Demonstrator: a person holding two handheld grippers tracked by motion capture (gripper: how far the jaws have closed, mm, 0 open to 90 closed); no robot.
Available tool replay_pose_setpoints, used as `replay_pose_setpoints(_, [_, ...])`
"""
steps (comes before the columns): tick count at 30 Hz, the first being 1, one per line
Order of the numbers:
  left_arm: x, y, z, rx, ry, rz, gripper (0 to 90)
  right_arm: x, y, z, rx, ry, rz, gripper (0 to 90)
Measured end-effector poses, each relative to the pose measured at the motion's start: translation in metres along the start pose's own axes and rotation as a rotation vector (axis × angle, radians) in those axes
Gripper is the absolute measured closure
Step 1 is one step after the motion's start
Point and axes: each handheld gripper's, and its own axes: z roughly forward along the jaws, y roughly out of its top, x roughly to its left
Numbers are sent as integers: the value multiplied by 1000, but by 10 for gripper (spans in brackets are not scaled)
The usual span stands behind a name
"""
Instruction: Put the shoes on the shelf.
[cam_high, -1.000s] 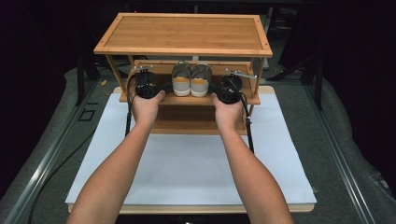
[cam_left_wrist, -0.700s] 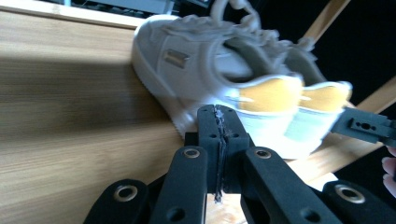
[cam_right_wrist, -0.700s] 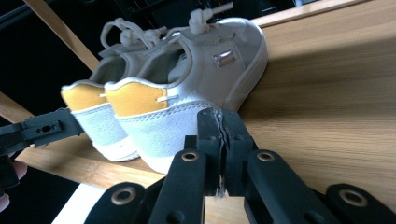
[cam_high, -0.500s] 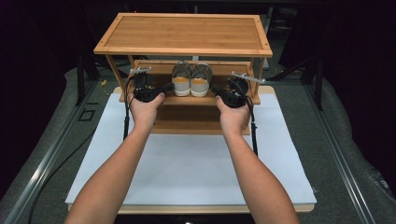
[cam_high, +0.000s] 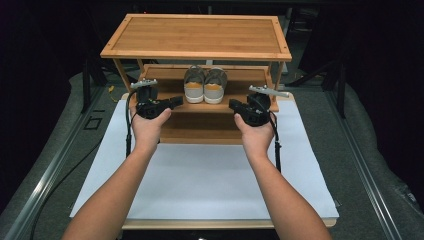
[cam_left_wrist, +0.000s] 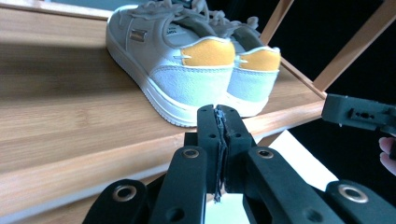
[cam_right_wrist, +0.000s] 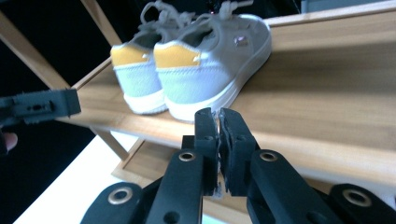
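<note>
Both hands have pulled back from the middle shelf since the earlier frames and now sit a little further apart, at either side of the pair of shoes (cam_high: 205, 85).

These shoes stand side by side on the middle shelf (cam_high: 165, 76) of a bamboo rack (cam_high: 197, 36), with the heels turned toward the person. They are grey-beige with white soles and orange heel patches. From the left gripper view the shoes (cam_left_wrist: 187, 60) lie just ahead of the tongs and slightly to the right, not touching them. From the right gripper view the shoes (cam_right_wrist: 196, 60) lie just ahead and slightly to the left, also apart from the tongs.

The left tongs (cam_high: 175, 101) point inward to the shoes; the two jaws are pressed together and nothing is between them. The right tongs (cam_high: 233, 104) also point inward. Their jaws have just been opening a little, so only a thin gap shows, and nothing is held in it.

The rack has a wide top shelf and a lower shelf (cam_high: 200, 131) under the shoes. It stands at the far end of a white board (cam_high: 200, 185) that covers the counter. Around it the floor is grey, with a metal rail (cam_high: 45, 175) at the left, and the room behind is dark.
</note>
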Motion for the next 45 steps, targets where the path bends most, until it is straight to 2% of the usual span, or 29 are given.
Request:
replay_pose_setpoints(1, [0, -2, -3, -1, -4, 2, 882, 0, -2, -2, 5, 13, 3, 861])
replay_pose_setpoints(2, [0, -4, -5, -4, -8, 6, 882, 1, -4, -3, -13, 15, 0, 860])
replay_pose_setpoints(3, [0, -5, -7, -3, -11, 7, 878, 1, -5, -6, 4, 16, -4, 858])
replay_pose_setpoints(5, [0, -9, -10, -2, -19, 9, 874, 2, -8, -7, -16, 19, -4, 857])
replay_pose_setpoints(7, [0, -13, -14, 1, -27, 10, 869, 2, -9, -12, 8, 9, -28, 850])
replay_pose_setpoints(9, [1, -17, -17, 4, -43, 9, 864, 4, -14, -15, -13, 5, -50, 844])
replay_pose_setpoints(13, [2, -28, -25, 10, -56, 16, 853, 4, -25, -23, 17, 12, -57, 833])
replay_pose_setpoints(14, [3, -31, -27, 11, -59, 14, 846, 4, -29, -25, 11, 16, -58, 833])
replay_pose_setpoints(16, [4, -38, -31, 13, -65, 18, 836, 2, -36, -27, 19, 13, -55, 834])
replay_pose_setpoints(18, [6, -45, -35, 12, -66, 24, 820, 1, -43, -31, 25, -3, -74, 833])
replay_pose_setpoints(20, [9, -51, -42, 26, -61, 44, 810, 0, -51, -34, 31, -7, -87, 833])
replay_pose_setpoints(22, [13, -59, -50, 18, -58, 40, 805, -1, -58, -43, 4, -8, -101, 833])
replay_pose_setpoints(24, [17, -68, -55, 13, -53, 37, 801, -1, -66, -50, 14, 0, -107, 827])
replay_pose_setpoints(25, [19, -72, -57, 13, -51, 35, 797, -2, -72, -52, 9, -13, -114, 824])
replay_pose_setpoints(30, [24, -97, -66, 13, -32, 51, 767, -8, -97, -56, 23, -25, -100, 803])
replay_pose_setpoints(33, [27, -111, -70, 22, -20, 61, 755, -11, -111, -59, 31, -14, -75, 789])
replay_pose_setpoints(37, [30, -129, -71, 53, -19, 74, 712, -13, -129, -61, 40, -26, -80, 757])
replay_pose_setpoints(38, [31, -133, -71, 60, -17, 77, 690, -14, -134, -60, 59, -33, -86, 746])
replay_pose_setpoints(45, [40, -162, -68, 69, 2, 77, 605, -20, -163, -55, 75, -66, -103, 631])
